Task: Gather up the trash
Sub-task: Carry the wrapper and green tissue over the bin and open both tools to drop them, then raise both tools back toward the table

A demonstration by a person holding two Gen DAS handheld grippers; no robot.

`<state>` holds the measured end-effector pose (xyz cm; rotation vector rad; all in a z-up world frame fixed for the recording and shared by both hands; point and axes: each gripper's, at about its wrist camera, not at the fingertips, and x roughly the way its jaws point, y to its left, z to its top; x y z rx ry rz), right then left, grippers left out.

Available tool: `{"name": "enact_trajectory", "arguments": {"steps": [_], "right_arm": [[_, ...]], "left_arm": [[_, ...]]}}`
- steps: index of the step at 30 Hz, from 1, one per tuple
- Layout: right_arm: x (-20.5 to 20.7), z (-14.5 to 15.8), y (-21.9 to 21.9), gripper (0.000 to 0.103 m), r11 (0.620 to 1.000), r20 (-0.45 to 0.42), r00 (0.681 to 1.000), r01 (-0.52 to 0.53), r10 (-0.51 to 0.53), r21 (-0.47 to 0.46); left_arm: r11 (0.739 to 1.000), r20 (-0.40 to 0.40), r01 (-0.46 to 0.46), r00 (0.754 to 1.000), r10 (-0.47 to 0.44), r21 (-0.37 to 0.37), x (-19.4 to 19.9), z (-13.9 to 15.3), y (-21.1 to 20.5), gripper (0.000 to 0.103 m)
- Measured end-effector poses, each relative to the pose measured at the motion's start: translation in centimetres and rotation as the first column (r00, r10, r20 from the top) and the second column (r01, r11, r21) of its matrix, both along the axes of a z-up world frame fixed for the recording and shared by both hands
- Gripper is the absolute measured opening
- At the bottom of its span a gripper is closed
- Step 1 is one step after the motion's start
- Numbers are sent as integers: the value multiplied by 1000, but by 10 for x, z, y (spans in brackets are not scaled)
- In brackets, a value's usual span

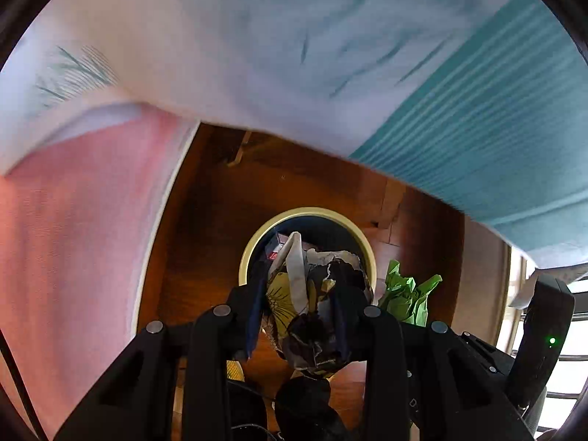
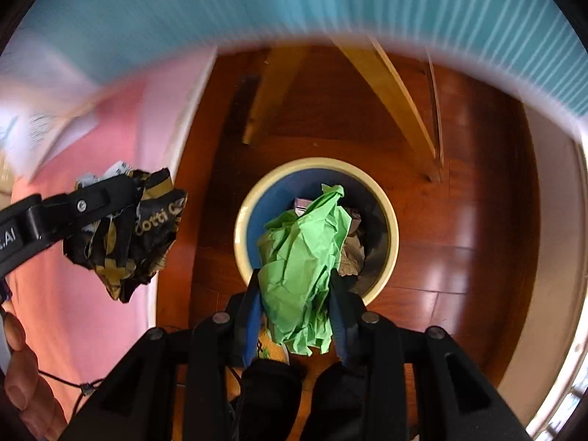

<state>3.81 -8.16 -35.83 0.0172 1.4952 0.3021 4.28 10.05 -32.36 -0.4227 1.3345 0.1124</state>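
The left gripper [image 1: 299, 316] grips a crumpled black-and-gold wrapper [image 1: 312, 316]. The right gripper [image 2: 296, 308] grips crumpled green paper [image 2: 301, 257] (both above a round bin [image 2: 389, 220]).

floor [image 2: 459, 228]: reddish-brown wood | on it: round cream-rimmed bin [image 2: 389, 220], paper trash inside

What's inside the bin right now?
The bin already holds trash: a small dark box near the far wall and brownish crumpled paper on the right. The green paper in the right gripper covers the rest, so the bottom can't be seen.
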Motion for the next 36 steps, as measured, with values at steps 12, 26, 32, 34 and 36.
{"name": "enact_trajectory", "arguments": {"steps": [12, 26, 32, 34, 36], "right_arm": [[20, -60, -16, 35, 988, -50, 987, 155, -154, 20], [25, -44, 5, 64, 992, -40, 991, 124, -124, -7], [13, -10, 7, 64, 991, -41, 991, 128, -129, -22], [8, 8, 7, 64, 991, -34, 991, 130, -131, -18], [2, 26, 8, 64, 992, -20, 992, 128, -128, -18]], "left_arm": [[994, -10, 101, 995, -100, 29, 29, -65, -16, 59], [993, -15, 35, 999, -34, 111, 16, -45, 19, 98], [993, -1, 35, 999, -35, 116, -4, -12, 20, 98], [992, 2, 34, 999, -34, 118, -11, 4, 19, 98], [993, 8, 29, 1000, -30, 117, -18, 22, 19, 98]]}}
